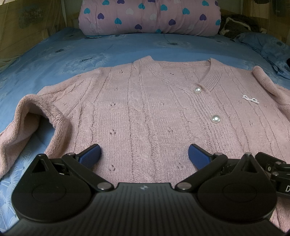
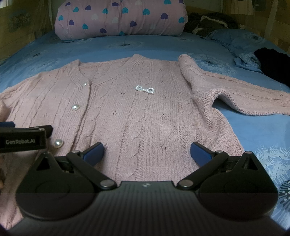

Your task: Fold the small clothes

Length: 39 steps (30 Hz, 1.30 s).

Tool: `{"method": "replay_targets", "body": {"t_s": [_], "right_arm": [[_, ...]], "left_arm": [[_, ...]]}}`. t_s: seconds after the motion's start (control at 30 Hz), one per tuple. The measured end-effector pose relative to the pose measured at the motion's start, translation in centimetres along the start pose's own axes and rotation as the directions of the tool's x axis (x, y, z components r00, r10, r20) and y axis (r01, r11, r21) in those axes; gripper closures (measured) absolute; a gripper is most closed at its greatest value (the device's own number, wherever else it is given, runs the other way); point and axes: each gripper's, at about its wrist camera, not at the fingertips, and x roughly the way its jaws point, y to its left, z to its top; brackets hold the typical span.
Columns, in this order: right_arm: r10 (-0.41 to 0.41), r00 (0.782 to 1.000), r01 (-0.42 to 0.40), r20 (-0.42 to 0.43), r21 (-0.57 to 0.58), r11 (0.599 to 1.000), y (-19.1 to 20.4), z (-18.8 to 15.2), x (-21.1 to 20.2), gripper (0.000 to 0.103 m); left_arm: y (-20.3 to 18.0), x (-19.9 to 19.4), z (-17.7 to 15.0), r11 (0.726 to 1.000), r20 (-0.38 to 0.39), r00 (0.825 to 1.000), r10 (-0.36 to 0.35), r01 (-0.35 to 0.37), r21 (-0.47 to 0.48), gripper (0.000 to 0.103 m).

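Note:
A pink knit cardigan (image 1: 154, 109) lies flat, front up, on the blue bed sheet (image 1: 63, 54), with pearl buttons (image 1: 215, 119) and a small pearl bow (image 2: 144, 89). It also shows in the right wrist view (image 2: 145, 112). Its left sleeve (image 1: 32, 118) bends back at the left; its right sleeve (image 2: 235, 94) stretches to the right. My left gripper (image 1: 144, 154) is open and empty above the cardigan's left lower half. My right gripper (image 2: 146, 150) is open and empty above its right lower half. The left gripper's body (image 2: 22, 139) shows at the left edge of the right wrist view.
A pink roll of bedding with hearts (image 1: 150, 16) lies across the head of the bed. A dark garment (image 2: 273, 63) lies at the right, and dark fabric (image 1: 237, 25) sits behind it. Blue pillows (image 1: 268, 45) are at the right.

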Motion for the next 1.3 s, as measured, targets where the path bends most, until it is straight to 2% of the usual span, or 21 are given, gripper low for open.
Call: {"method": "replay_targets", "body": {"t_s": [0.93,1.07,1.17,1.23,1.3], "right_arm": [[0.005,1.000,-0.005,-0.002,0.006,1.000,-0.1,-0.1,0.0,0.000],[0.006,1.000,-0.006,-0.002,0.008,1.000,-0.1,-0.1,0.0,0.000],[0.020,1.000,-0.019,-0.005,0.019,1.000,-0.4,0.2,-0.1,0.000],[0.030,0.999,-0.030,-0.014,0.021,0.999,-0.7,0.4,-0.1,0.000],[0.034,0.999,-0.034,-0.028,0.013,0.999,-1.1,0.8,-0.5,0.000]], "left_arm": [[0.0,0.0,0.0,1.000,-0.001,1.000,0.002,-0.002,0.003,0.000],[0.0,0.2,0.7,1.000,-0.034,0.999,0.003,-0.003,0.000,0.000],[0.1,0.8,1.8,1.000,-0.090,0.996,0.000,0.000,0.003,0.000],[0.1,0.7,2.6,1.000,-0.123,0.992,-0.018,0.020,0.016,0.000],[0.1,-0.1,3.2,0.998,-0.124,0.991,-0.057,0.060,0.022,0.000]]}}
